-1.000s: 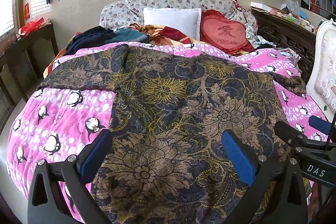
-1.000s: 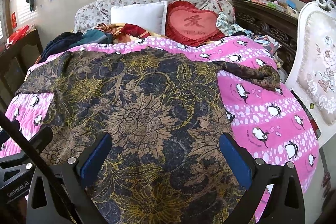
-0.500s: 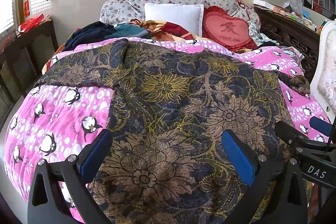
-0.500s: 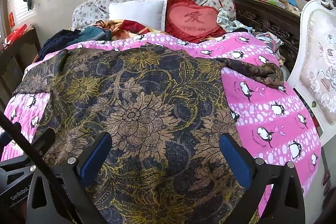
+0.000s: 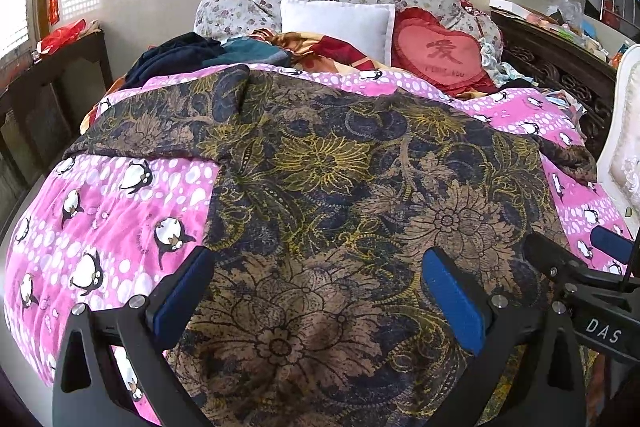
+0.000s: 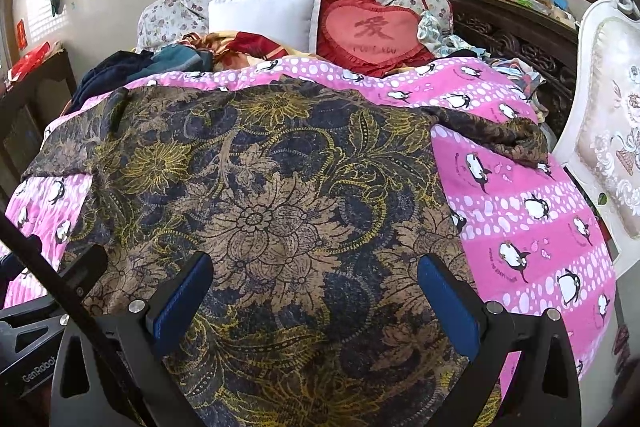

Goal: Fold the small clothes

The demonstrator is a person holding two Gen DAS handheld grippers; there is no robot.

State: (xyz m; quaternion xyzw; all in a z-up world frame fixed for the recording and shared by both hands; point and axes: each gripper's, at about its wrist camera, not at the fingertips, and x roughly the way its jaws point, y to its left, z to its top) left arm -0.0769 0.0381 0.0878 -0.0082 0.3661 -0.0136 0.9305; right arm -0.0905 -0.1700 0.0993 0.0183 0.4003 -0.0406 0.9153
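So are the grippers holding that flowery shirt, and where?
No. The left gripper and the right gripper are both open above the flowery shirt, which lies spread on the pink penguin blanket. Nothing is held.

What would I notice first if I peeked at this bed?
Probably the big dark floral garment with gold and tan flowers, spread flat across the middle of the bed. Under it is a bright pink penguin quilt, showing on both sides. At the head of the bed, a red heart-shaped cushion leans beside a white pillow.
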